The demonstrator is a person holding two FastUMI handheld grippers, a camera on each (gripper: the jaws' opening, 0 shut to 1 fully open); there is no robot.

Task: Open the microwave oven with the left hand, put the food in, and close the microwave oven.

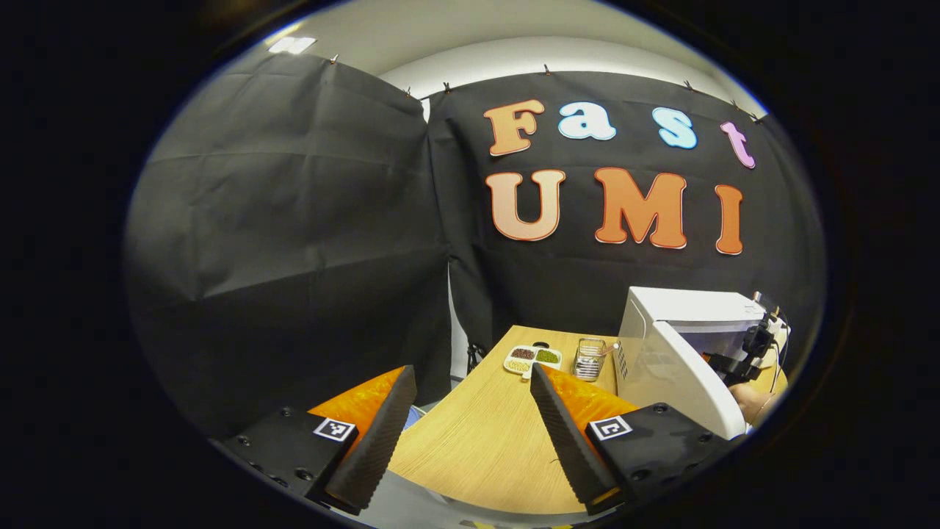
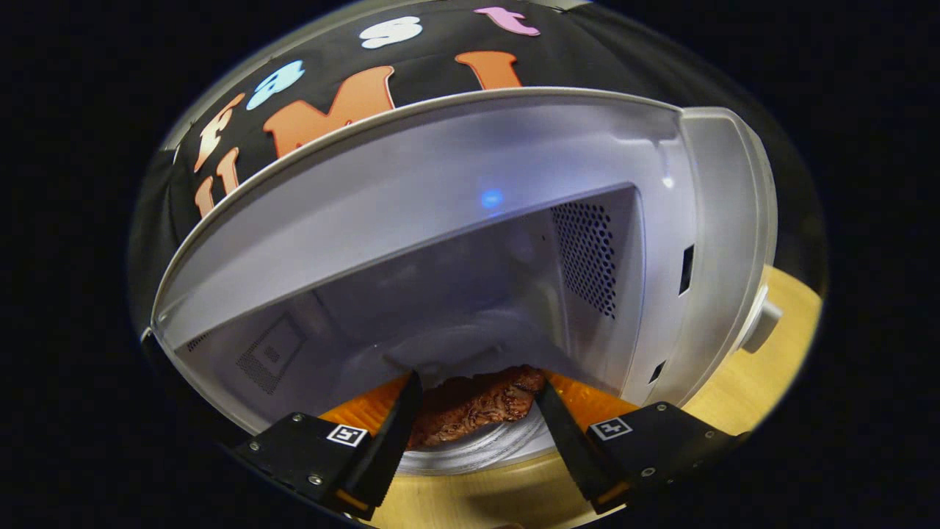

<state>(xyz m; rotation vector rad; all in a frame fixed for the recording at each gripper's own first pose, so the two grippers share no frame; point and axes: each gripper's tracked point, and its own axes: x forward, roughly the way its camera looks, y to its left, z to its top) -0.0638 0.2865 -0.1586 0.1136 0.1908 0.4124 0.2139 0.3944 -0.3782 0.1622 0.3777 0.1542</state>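
Note:
A white microwave (image 1: 694, 307) stands at the right of the wooden table (image 1: 477, 441), its door (image 1: 672, 375) swung open. In the left gripper view my left gripper (image 1: 471, 371) is open with nothing between its fingers, low over the table's near end and well left of the door. The right gripper (image 1: 749, 351) and a hand show at the oven's mouth. In the right gripper view my right gripper (image 2: 477, 382) is shut on a brown piece of meat (image 2: 474, 408), held inside the microwave cavity (image 2: 440, 294) just above the glass turntable (image 2: 477, 454).
A small divided dish (image 1: 532, 358) of beans and a clear container (image 1: 590, 358) sit at the table's far end, left of the microwave. The oven's knob (image 2: 764, 323) sticks out on its right front. Black cloth walls close in the booth.

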